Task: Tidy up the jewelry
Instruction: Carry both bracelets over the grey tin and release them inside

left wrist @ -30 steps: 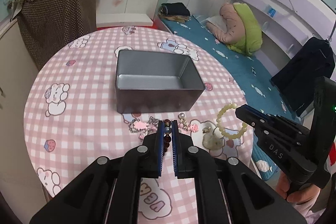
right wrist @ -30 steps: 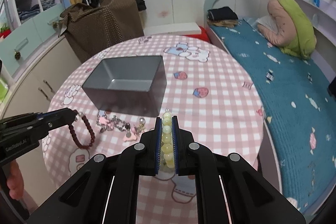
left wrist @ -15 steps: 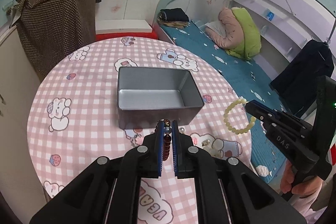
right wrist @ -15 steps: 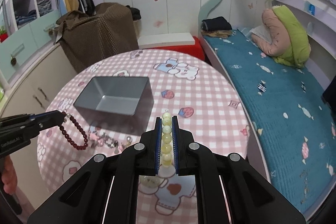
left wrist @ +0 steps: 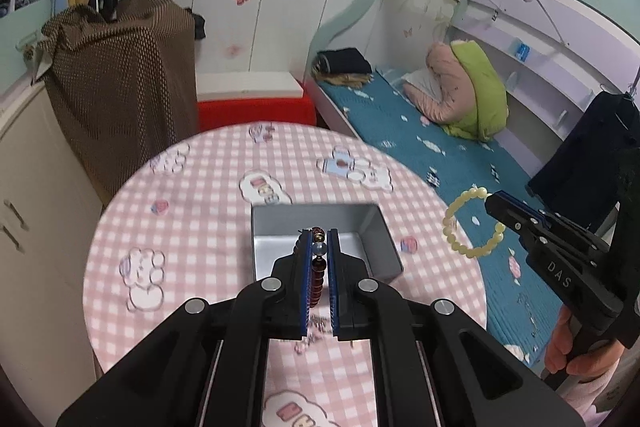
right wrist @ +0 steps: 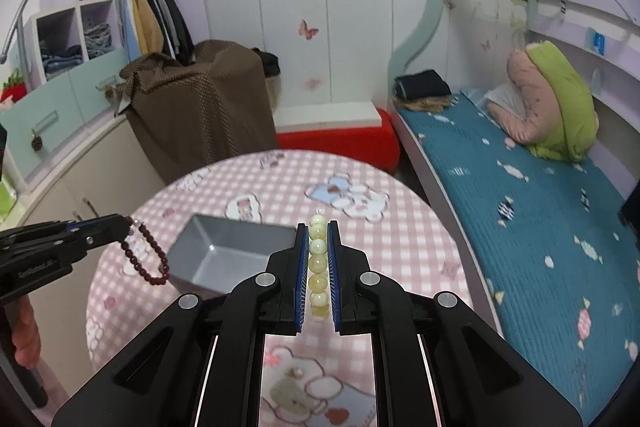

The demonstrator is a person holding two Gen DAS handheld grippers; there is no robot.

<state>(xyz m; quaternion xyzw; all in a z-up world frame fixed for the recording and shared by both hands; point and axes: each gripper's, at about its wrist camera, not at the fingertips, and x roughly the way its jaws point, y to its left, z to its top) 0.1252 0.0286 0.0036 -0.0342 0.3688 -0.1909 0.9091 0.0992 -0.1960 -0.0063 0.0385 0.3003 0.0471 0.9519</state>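
Dark red bracelet is sitting clamped in the left gripper, hanging above the grey tin on the worktop. Right wrist view: the right gripper is pinching a pale bead bracelet beside that tin.

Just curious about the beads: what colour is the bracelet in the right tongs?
Pale yellow-green bracelet, clearest in the left wrist view.

Dark bead bracelet in left tongs
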